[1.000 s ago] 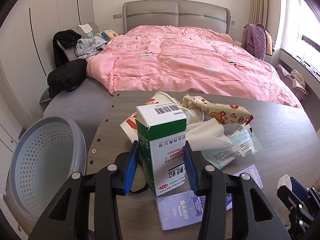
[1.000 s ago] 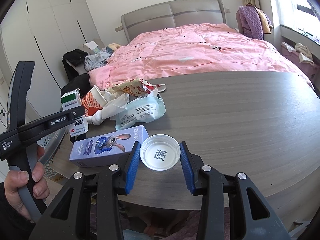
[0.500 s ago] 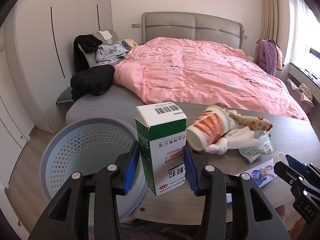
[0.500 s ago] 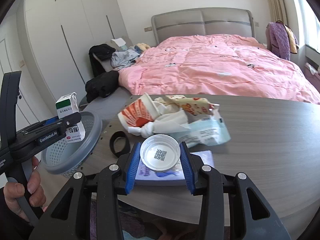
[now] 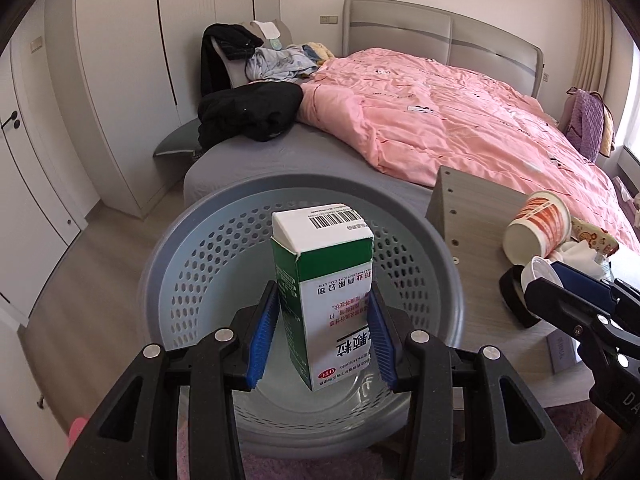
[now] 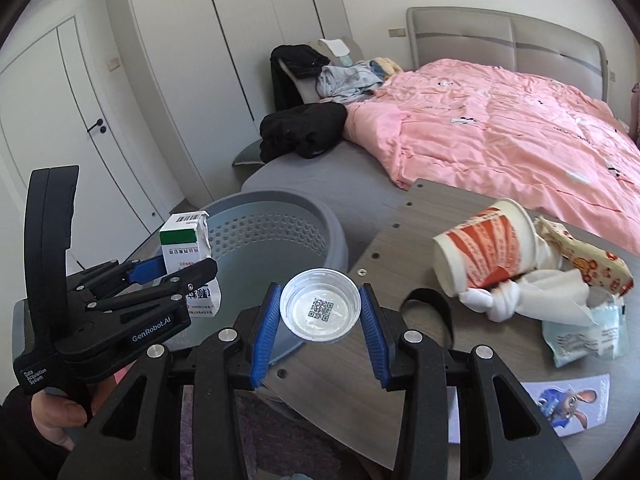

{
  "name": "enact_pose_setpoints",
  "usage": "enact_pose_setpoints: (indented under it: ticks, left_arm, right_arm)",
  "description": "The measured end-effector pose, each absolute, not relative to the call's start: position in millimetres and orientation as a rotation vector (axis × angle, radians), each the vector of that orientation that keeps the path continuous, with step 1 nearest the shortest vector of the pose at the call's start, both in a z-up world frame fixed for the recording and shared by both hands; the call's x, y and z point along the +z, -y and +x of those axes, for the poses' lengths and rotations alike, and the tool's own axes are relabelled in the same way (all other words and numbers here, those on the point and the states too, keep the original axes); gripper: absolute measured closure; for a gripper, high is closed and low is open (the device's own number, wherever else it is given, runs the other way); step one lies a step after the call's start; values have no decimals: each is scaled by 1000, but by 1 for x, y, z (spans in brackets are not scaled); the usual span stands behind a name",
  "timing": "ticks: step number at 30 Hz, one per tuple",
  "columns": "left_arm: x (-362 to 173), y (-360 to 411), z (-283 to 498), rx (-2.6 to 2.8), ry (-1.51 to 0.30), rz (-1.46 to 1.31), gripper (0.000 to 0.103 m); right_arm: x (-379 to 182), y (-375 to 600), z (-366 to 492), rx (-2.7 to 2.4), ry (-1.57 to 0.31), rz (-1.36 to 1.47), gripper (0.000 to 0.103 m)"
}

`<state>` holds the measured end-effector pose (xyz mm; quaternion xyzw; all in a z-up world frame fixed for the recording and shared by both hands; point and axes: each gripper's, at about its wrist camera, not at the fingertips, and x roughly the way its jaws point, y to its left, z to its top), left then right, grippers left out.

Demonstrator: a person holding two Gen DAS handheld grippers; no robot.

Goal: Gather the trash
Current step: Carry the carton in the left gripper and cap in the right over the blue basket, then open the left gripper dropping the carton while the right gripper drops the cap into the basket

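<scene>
My left gripper point(image 5: 323, 336) is shut on a green and white medicine box point(image 5: 326, 280) and holds it upright above the open grey perforated basket point(image 5: 192, 280). The box point(image 6: 188, 248) and the basket point(image 6: 280, 224) also show in the right wrist view. My right gripper point(image 6: 320, 318) is shut on a clear plastic lid point(image 6: 320, 308) with a QR code, over the table's left edge beside the basket. On the table lie an orange paper cup point(image 6: 484, 248), white tissue point(image 6: 536, 292), a printed wrapper point(image 6: 588, 260) and a wipes pack point(image 6: 584, 332).
The wooden table point(image 6: 400, 240) stands right of the basket. A black band point(image 6: 432, 304) and a blue cartoon box point(image 6: 568, 404) lie on it. Behind is a bed with a pink duvet point(image 5: 460, 120) and dark clothes point(image 5: 252, 112). White wardrobes point(image 5: 120, 80) line the left wall.
My left gripper has carried the medicine box leftwards off the table to above the basket. My right gripper has moved left with the lid to the table's left edge.
</scene>
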<state>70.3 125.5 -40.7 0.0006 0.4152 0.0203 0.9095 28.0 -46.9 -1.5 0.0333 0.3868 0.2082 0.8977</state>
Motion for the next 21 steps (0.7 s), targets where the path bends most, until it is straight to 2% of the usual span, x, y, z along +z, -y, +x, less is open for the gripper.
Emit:
enact_pose_setpoints:
  ticks: [15, 20, 21]
  left_arm:
    - [-63, -174, 94, 89, -908, -70, 60]
    - [-64, -175, 95, 88, -902, -73, 54]
    - [-64, -176, 96, 90, -903, -73, 52]
  right_arm:
    - [-27, -10, 67, 491, -906, 1, 63]
    - [-28, -12, 70, 487, -900, -6, 63]
    - [-28, -12, 71, 485, -897, -7, 59]
